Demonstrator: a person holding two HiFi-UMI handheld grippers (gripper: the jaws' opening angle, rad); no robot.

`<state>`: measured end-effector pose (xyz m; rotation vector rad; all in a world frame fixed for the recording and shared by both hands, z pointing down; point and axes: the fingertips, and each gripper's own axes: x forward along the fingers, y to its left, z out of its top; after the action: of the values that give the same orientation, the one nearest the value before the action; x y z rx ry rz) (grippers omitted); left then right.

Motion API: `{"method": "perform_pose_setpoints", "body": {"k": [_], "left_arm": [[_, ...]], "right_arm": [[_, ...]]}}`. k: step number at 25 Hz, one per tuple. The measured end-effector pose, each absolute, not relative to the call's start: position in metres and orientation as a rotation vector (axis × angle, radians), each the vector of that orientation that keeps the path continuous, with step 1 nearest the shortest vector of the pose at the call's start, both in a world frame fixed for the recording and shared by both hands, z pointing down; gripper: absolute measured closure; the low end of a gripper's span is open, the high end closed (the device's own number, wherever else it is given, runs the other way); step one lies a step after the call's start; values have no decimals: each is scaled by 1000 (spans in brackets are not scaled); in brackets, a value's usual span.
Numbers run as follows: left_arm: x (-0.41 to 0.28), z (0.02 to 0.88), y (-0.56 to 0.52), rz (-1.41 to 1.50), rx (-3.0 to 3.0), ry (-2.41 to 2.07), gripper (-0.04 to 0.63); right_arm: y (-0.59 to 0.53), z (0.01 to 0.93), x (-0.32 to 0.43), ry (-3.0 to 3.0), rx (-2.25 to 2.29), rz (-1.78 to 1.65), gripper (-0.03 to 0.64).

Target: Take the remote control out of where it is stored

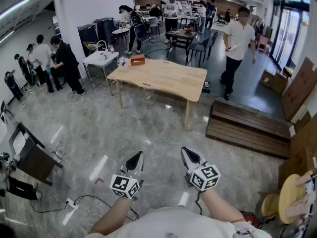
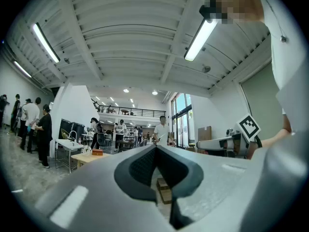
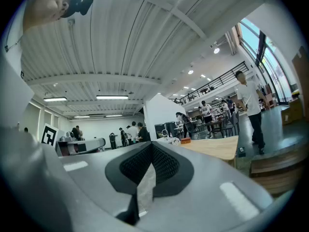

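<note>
Head view is showing no remote control anywhere, and neither gripper view is picking it up either. Its storage spot isn't identifiable.

The left hand-held gripper (image 1: 134, 161) and right hand-held gripper (image 1: 190, 157) are sitting low centre of the frame. Both have their jaws pressed together and are carrying nothing.

Handling is a guess, since the remote is out of sight. I'm expecting it to be light, rigid plastic and a bit slick. I'd pinch it across the long side edges near the middle, keeping off the buttons.

The nearest candidate is the wooden counter (image 1: 163, 78), upper centre, with a small brown box (image 1: 137, 59) resting near its far left corner.

The floor (image 1: 124, 128) between is lying open. A wooden platform (image 1: 247, 125) is edging in at right, a person (image 1: 237, 48) is walking at upper right, and a cable (image 1: 94, 200) is trailing at lower left.
</note>
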<state>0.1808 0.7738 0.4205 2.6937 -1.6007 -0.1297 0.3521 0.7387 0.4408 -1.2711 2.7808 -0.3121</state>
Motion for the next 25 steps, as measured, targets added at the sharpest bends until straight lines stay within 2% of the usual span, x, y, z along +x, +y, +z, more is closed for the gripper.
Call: {"method": "perform_pose_setpoints", "body": {"k": [25], "left_arm": [[127, 435, 767, -130, 2685, -1552, 595]], "right_arm": [[734, 449, 300, 2754, -1357, -326, 589]]}}
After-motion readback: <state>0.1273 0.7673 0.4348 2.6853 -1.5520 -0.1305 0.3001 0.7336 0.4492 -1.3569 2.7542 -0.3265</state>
